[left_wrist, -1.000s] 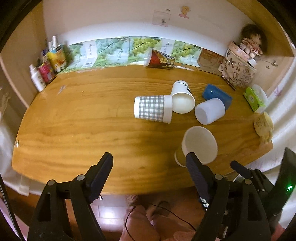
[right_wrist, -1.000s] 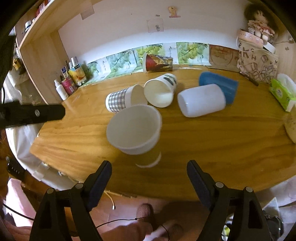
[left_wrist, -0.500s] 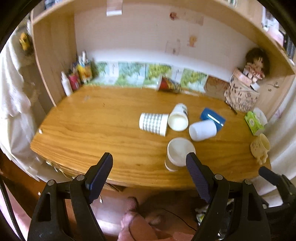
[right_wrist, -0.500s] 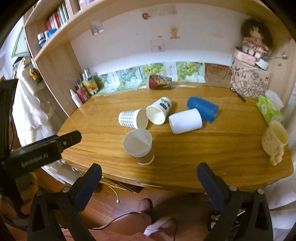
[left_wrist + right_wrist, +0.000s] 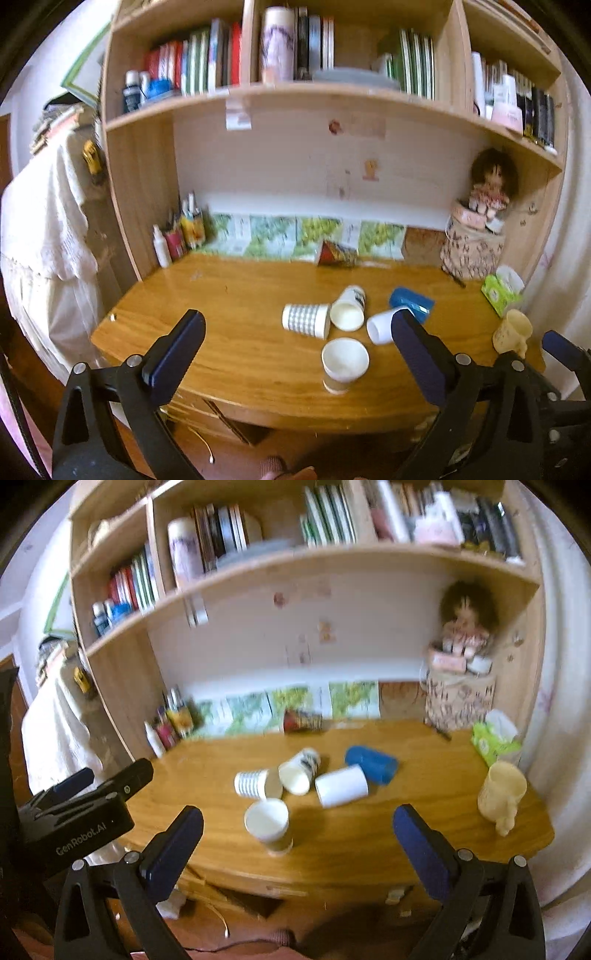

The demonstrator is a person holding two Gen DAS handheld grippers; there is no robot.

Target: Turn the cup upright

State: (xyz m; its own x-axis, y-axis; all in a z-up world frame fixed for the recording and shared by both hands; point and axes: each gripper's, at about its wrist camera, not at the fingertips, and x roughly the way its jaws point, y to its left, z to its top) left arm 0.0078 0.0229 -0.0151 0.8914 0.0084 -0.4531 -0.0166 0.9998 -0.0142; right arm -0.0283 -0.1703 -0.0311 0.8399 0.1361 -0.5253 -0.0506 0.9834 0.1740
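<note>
both grippers hang well back from the desk, off its near edge and above the floor, and each is spread wide with nothing between the fingers: the left gripper [image 5: 295,339] and the right gripper [image 5: 298,830] alike. nearest on the wooden desk [image 5: 236,347] stands one paper cup [image 5: 345,363], mouth up, close to the front edge; i judge that one done. just behind it lie the cups that are not upright, all on their sides and bunched together: a checked cup [image 5: 306,319] with its long axis running left to right and its mouth toward the right, touching or nearly touching a white printed cup [image 5: 348,308] whose mouth faces the near side, then a plain white cup [image 5: 342,786] lying across, with a blue cup [image 5: 371,764] just beyond it. from the right gripper the cluster sits ahead and slightly left; from the left gripper ahead and to the right, so neither looks clearly nearer. the upright cup stands between the grippers and the checked cup, so a reach would need to pass beside it. the left half of the desk offers bare room. a cream mug [image 5: 501,795] stands by the right edge, and a red patterned cup [image 5: 337,254] lies far back by the wall, under the bookshelf [image 5: 295,96].
</note>
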